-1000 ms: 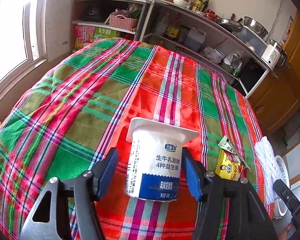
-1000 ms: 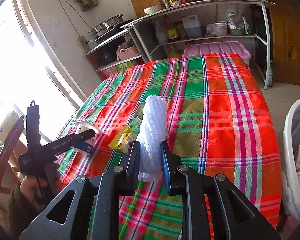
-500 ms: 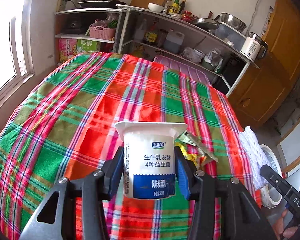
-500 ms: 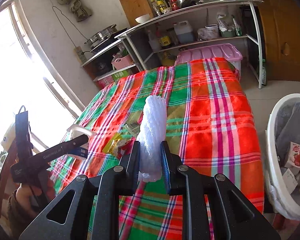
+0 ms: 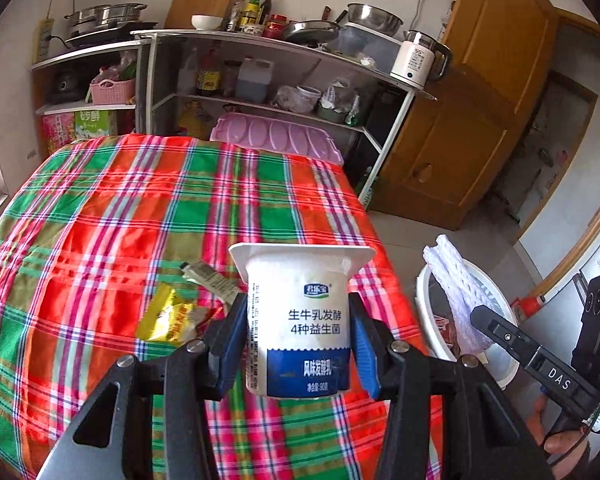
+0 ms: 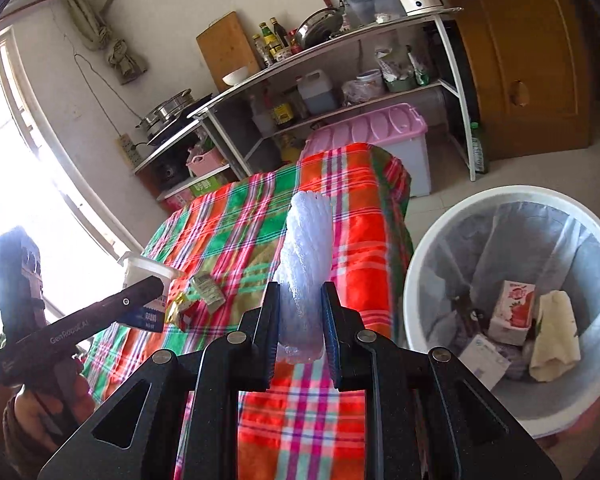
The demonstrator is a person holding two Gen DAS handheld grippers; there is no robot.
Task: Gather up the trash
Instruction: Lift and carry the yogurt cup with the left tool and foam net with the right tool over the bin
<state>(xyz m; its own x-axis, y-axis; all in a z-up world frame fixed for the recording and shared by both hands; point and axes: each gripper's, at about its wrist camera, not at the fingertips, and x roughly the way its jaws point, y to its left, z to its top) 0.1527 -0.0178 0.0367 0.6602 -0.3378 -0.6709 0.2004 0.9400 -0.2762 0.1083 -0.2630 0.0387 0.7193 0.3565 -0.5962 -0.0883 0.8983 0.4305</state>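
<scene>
- Carrying both items to the bin is judged the step in hand; neither has been released yet.
- Left gripper (image 5: pixel 298 346): jaws part-way open, blue pads pressed on both sides of the yogurt cup (image 5: pixel 300 320), which sits upright and clear of the plaid tablecloth (image 5: pixel 100 208). Grip judged firm; the cup's tapered wall could slide, so keep it upright in transit.
- Right gripper (image 6: pixel 300 320): jaws nearly shut, pinching the lower end of the white foam net (image 6: pixel 306 264), whose free end stands up beyond the pads.
- Trash bin (image 6: pixel 420 292): on the floor just beside the table's edge, lined with a bag, already holding a carton and other scraps. From the right wrist view the foam net is not yet over the opening.
- Recommendation: bring each gripper fully over the rim before opening; the light net may cling to a pad or drift outside.
- Outstanding: a yellow wrapper (image 5: pixel 168 318) and a small sachet (image 5: pixel 212 282) lie on the cloth.
</scene>
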